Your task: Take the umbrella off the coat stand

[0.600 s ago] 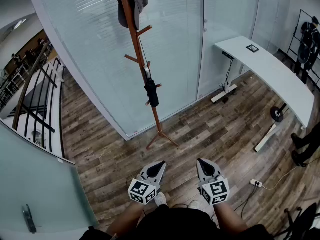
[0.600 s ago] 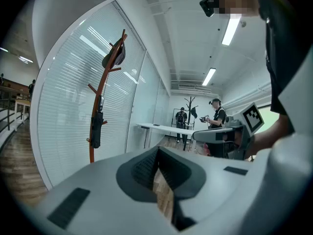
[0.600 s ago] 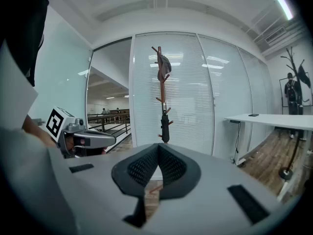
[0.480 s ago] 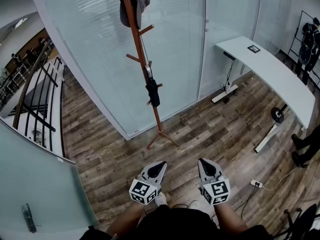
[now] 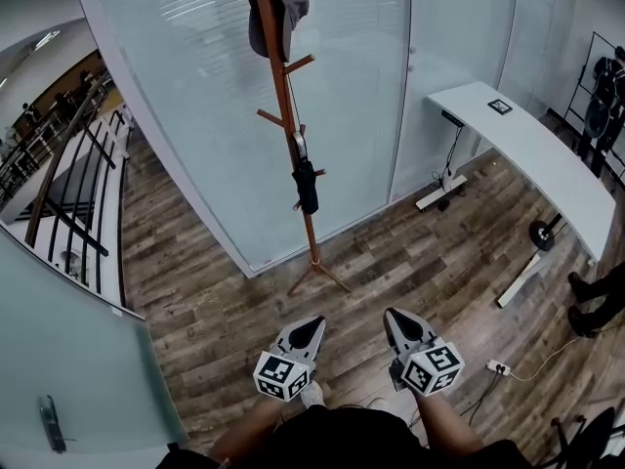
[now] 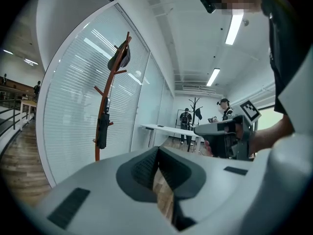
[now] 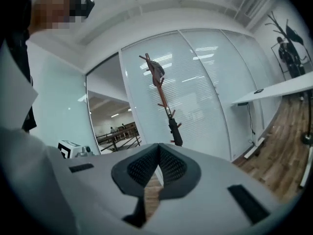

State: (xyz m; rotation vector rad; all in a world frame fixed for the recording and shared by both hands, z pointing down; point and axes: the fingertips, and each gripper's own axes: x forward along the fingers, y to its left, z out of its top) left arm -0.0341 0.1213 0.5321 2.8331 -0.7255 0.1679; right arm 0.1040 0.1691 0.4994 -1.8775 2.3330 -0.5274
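A tall wooden coat stand (image 5: 293, 145) rises before a curved glass wall. On one of its lower pegs hangs a folded black umbrella (image 5: 307, 186), and a grey hat (image 5: 278, 3) sits at the top. My left gripper (image 5: 311, 328) and right gripper (image 5: 395, 319) are held low in front of my body, well short of the stand, both shut and empty. In the left gripper view the umbrella (image 6: 102, 130) hangs far off, left of the closed jaw tips (image 6: 157, 151). The right gripper view has the umbrella (image 7: 175, 131) just above the closed tips (image 7: 159, 153).
The frosted glass wall (image 5: 195, 115) stands right behind the coat stand. A long white desk (image 5: 547, 154) runs along the right, with people (image 5: 605, 86) beyond it. A socket strip and cable (image 5: 498, 366) lie on the wooden floor at my right. A railing (image 5: 59, 184) borders the left.
The head view has shifted, so the stand now sits a little further right and lower. The right gripper's marker cube has turned slightly. Both grippers stay low and shut.
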